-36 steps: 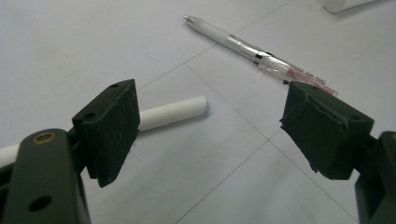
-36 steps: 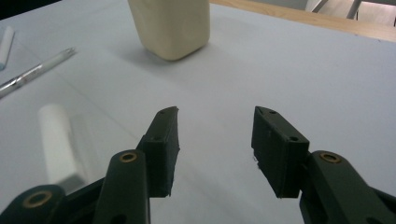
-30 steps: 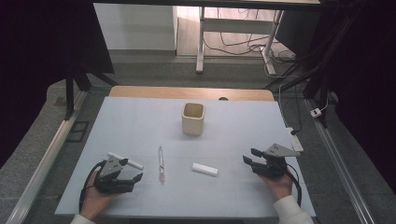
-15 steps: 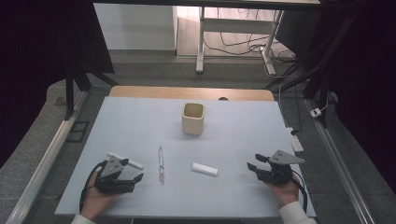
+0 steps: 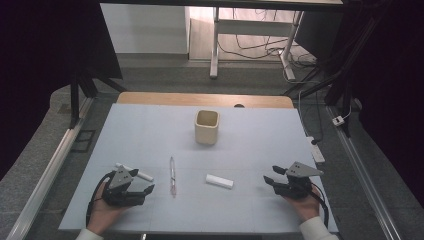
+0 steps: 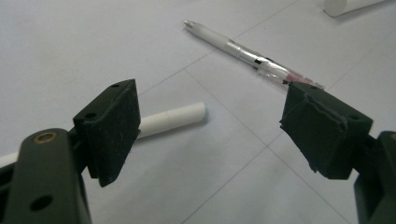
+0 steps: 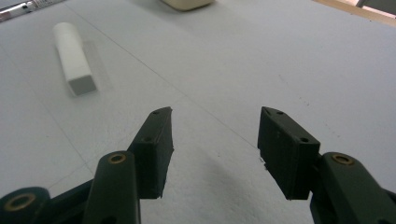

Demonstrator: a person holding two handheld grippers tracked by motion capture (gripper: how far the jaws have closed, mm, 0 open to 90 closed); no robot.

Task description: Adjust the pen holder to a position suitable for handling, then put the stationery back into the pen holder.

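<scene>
Near the table's front edge, your two grippers sit low with jaws spread and nothing between them.

Your left gripper (image 5: pixel 141 191) rests close to the front left corner of the table (image 5: pixel 150 135), a white stick (image 6: pixel 173 119) just beside its jaw and the pen (image 5: pixel 172 175) near. Your right gripper (image 5: pixel 273 179), whose jaws have just been opening, points at the white block (image 5: pixel 219 181), apart from it across bare surface. Farther back, the cup (image 5: pixel 206 126) stands upright mid-table, with open room all round.
</scene>
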